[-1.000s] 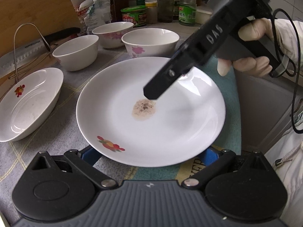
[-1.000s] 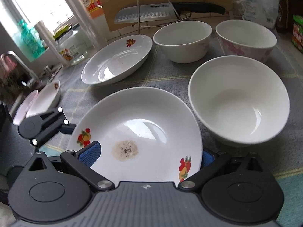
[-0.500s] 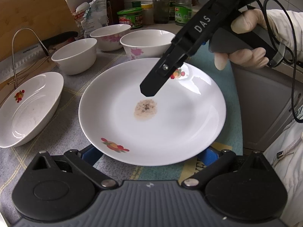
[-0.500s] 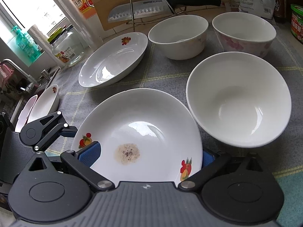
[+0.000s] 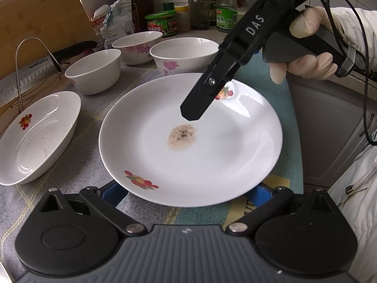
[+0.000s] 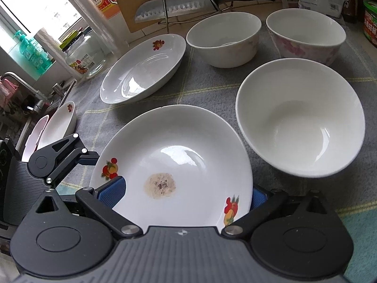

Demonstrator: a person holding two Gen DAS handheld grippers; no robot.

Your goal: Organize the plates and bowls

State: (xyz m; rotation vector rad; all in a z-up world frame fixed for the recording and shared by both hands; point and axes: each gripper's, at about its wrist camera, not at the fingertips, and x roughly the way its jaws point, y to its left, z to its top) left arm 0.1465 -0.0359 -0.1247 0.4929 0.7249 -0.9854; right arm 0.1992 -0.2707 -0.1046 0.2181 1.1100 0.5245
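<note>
A white plate [image 5: 212,155] with fruit prints and a brown stain in its middle is held between both grippers; it also shows in the right wrist view [image 6: 188,155]. My left gripper [image 5: 186,194] has its blue pads under the plate's near rim, jaws wide. My right gripper [image 6: 188,197] straddles the opposite rim, one finger [image 5: 195,108] over the plate. A second deep plate [image 6: 143,68] lies to the left. Three white bowls [image 6: 299,115] [image 6: 223,37] [image 6: 306,33] stand behind.
A grey checked cloth [image 6: 212,89] covers the counter. A knife [image 6: 179,7] rests on a wire rack against a wooden board [image 5: 40,37]. Jars and bottles [image 5: 162,23] stand at the back. A glass jar [image 6: 82,54] and more plates [image 6: 61,122] sit by the sink.
The plate and both grippers have risen slightly and drawn back from the bowls. The other dishes have not moved.
</note>
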